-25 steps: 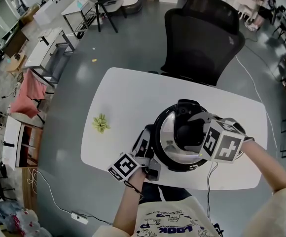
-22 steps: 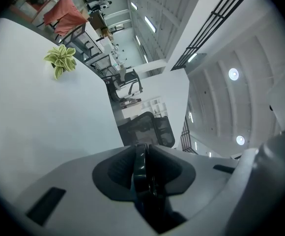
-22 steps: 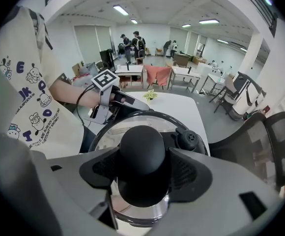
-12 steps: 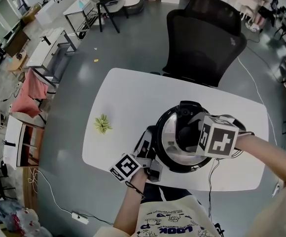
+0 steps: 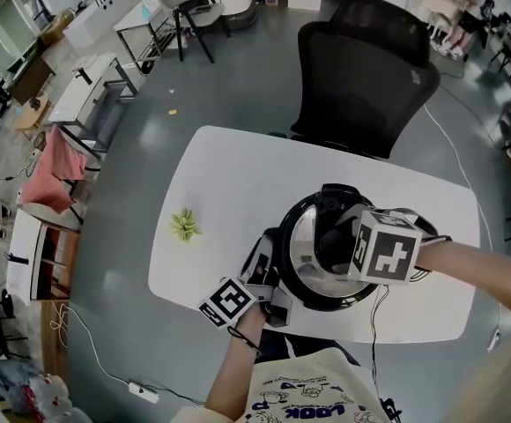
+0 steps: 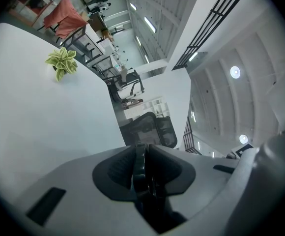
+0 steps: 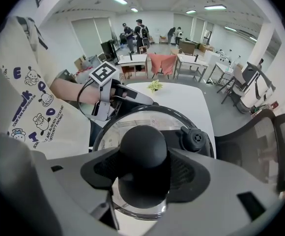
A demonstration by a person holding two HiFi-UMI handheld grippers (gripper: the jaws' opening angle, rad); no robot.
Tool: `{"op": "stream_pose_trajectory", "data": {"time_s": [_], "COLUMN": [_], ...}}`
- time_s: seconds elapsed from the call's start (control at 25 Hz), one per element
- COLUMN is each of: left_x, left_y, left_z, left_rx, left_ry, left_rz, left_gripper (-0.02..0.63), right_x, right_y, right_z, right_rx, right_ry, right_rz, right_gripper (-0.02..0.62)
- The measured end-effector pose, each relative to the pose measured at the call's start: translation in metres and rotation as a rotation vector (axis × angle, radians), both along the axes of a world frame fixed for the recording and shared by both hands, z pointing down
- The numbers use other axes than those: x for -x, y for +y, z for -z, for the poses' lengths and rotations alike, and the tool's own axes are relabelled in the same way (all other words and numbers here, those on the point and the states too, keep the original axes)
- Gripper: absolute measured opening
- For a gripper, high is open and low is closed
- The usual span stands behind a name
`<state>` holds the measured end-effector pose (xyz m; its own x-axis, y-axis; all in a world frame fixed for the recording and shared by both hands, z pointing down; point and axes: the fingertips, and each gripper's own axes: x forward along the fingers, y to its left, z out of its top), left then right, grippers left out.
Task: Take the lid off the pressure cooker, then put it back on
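Note:
The black pressure cooker (image 5: pixel 301 296) stands on the white table (image 5: pixel 229 174) with its glass lid (image 7: pixel 132 119) on. My right gripper (image 7: pixel 143 173) points down at the lid. Its jaws have just been closing and now press on the round black lid knob (image 7: pixel 143 146) from both sides. In the head view the right gripper (image 5: pixel 336 241) and its marker cube cover the lid's right half. My left gripper (image 6: pixel 141 173) is shut on the thin black side handle (image 6: pixel 140 163) of the cooker, at the pot's left (image 5: pixel 269 267).
A small green plant (image 5: pixel 184 226) lies on the table's left part. A black office chair (image 5: pixel 361 69) stands behind the table. The black valve (image 7: pixel 195 139) sits on the lid beside the knob. Desks (image 5: pixel 88 86) stand at the far left.
My right gripper has tipped steeper over the knob, and its marker cube has shifted slightly left. The lid stays on the cooker. My left gripper has not moved.

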<state>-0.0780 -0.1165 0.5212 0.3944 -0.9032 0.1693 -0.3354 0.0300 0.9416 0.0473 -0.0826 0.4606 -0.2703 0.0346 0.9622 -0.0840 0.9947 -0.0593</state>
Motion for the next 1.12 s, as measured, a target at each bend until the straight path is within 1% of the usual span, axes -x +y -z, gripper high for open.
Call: {"op": "stream_pose_trajectory", "data": {"time_s": [0.24,0.56,0.68,0.92,0.96,1.04,1.12], "left_x": [-0.002,-0.001,0.000,0.001,0.001,0.001,0.000], "left_y": [0.000,-0.003,-0.002,-0.003,-0.003,-0.003,-0.003], "left_z": [0.000,-0.001,-0.001,0.002,0.002,0.002,0.002], "left_rx": [-0.001,0.001,0.001,0.002,0.003,0.005,0.006], "left_ry": [-0.003,-0.004,-0.004,-0.006,-0.007,-0.010,-0.011], "left_rz": [0.003,0.004,0.005,0.004,0.004,0.005,0.005], "left_gripper": [0.095,0.095,0.095,0.095,0.095,0.097,0.097], "right_x": [-0.002,-0.001,-0.001,-0.004,-0.005,-0.006,-0.007], "right_y": [-0.001,-0.006,-0.007,-0.021,-0.023,-0.024,-0.024], "right_z": [-0.001,-0.001,0.000,0.002,0.003,0.004,0.004], "right_rx": [-0.002,-0.002,0.004,-0.021,-0.023,-0.028,-0.025], "right_ry": [0.001,0.001,-0.013,-0.030,-0.030,-0.026,-0.020], "right_rz": [-0.023,-0.119,-0.220,-0.518,-0.553,-0.577,-0.573], "right_gripper": [0.295,0.296,0.296,0.296,0.296,0.296,0.297]}}
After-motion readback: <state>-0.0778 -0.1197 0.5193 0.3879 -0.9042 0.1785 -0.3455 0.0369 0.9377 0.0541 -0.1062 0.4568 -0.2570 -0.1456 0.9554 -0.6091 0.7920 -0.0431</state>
